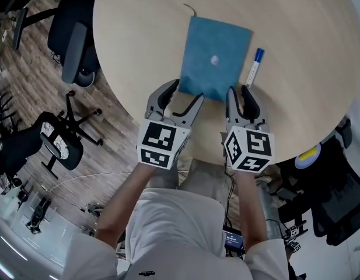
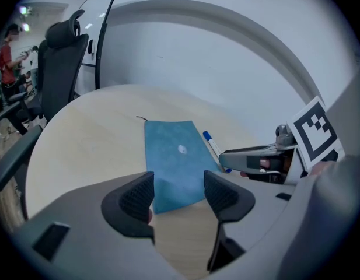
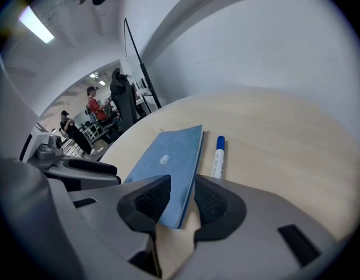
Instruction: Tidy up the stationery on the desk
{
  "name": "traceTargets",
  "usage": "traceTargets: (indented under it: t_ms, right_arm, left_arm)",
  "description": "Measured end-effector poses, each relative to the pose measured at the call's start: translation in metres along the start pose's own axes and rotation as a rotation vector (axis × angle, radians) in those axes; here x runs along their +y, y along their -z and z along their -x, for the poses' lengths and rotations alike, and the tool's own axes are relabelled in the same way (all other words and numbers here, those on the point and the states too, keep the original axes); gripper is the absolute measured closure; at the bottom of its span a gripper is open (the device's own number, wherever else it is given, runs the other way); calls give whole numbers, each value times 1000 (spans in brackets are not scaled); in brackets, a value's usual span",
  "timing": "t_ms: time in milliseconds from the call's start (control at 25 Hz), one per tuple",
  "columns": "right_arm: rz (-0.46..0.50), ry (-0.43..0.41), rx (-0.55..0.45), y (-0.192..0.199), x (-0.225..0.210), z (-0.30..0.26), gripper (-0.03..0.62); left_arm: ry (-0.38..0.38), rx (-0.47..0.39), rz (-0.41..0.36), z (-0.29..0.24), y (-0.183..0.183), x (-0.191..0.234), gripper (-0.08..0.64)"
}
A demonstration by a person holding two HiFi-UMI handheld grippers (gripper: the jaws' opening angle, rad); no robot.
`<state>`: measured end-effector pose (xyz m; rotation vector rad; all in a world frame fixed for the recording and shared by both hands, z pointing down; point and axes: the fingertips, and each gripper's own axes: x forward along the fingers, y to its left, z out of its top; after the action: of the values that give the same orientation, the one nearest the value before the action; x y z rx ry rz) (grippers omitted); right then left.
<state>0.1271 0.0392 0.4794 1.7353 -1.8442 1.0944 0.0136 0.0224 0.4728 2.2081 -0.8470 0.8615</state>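
A blue notebook (image 1: 215,57) (image 2: 171,156) (image 3: 168,162) lies flat on the round wooden table (image 1: 296,34). Just to its right lies a white marker with a blue cap (image 1: 254,67) (image 2: 212,144) (image 3: 218,156). My left gripper (image 1: 185,93) (image 2: 178,192) is open, and the notebook's near left corner shows in the gap between its jaws. My right gripper (image 1: 239,92) (image 3: 184,198) is open with a narrower gap. It straddles the notebook's near right corner, its left pad over the cover. Neither gripper holds anything.
The table's near edge runs just under both grippers. Black office chairs stand on the floor at the left (image 1: 74,34) (image 1: 57,144) and at the right (image 1: 331,197). Beyond the table stands another chair (image 2: 60,69). People stand far back (image 3: 95,107).
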Motion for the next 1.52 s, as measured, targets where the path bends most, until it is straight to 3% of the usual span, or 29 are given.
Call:
traceTargets:
  t_ms: [280,360,400,440,920,1320,1520]
  right_arm:
    - [27,105,-29,-3,-26,9,457]
    - [26,129,-18,0,-34,5,457]
    - [21,134,-11,2,-38,3,457]
    - [16,137,-5,4,-40,1,457]
    - [13,136,45,17,-43,-10,459]
    - [26,140,85,22,-39,-16,500]
    - [20,167,44,15,-33,-6,502]
  left_arm:
    - [36,2,4,-2,-1,-17,307]
    - [6,-3,9,-2,-1,-15,410]
    - [-11,1,9,-2,0,-14,496]
    - [-18,6,11,-4,2,-14,522]
    - [7,18,41,-9,8,-14,534]
    - [-6,24,44,-2,17,-7,534]
    - [-17,19,45,4,16,0,534]
